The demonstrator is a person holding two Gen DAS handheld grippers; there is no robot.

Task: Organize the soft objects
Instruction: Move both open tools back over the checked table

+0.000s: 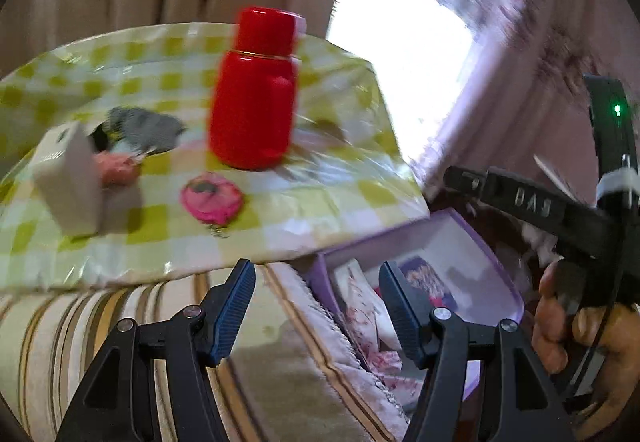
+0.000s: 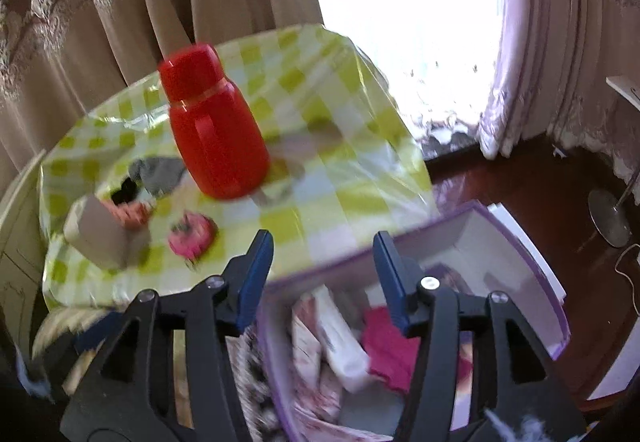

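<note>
A round table with a green-checked cloth [image 1: 320, 194] [image 2: 360, 198] holds a pink round soft pouch [image 1: 211, 200] [image 2: 192, 236], a grey cloth [image 1: 146, 130] [image 2: 160, 172] and a salmon-pink soft piece [image 1: 118, 168] [image 2: 134, 214]. A purple-rimmed box [image 1: 496, 262] [image 2: 532, 254] beside the table holds folded floral and white cloths [image 2: 336, 338] and a magenta cloth [image 2: 388, 350]. My left gripper [image 1: 316, 306] is open and empty, short of the table edge. My right gripper [image 2: 322, 278] is open and empty above the box. It also shows at the right of the left wrist view [image 1: 520, 202].
A red bottle [image 1: 254, 90] [image 2: 212, 126] stands mid-table. A white box [image 1: 68, 182] [image 2: 100, 238] stands at the left, partly hiding the salmon piece. Striped fabric [image 1: 120, 322] lies below the table edge. Curtains and a bright window are behind. A lamp base [image 2: 608, 218] stands on the floor.
</note>
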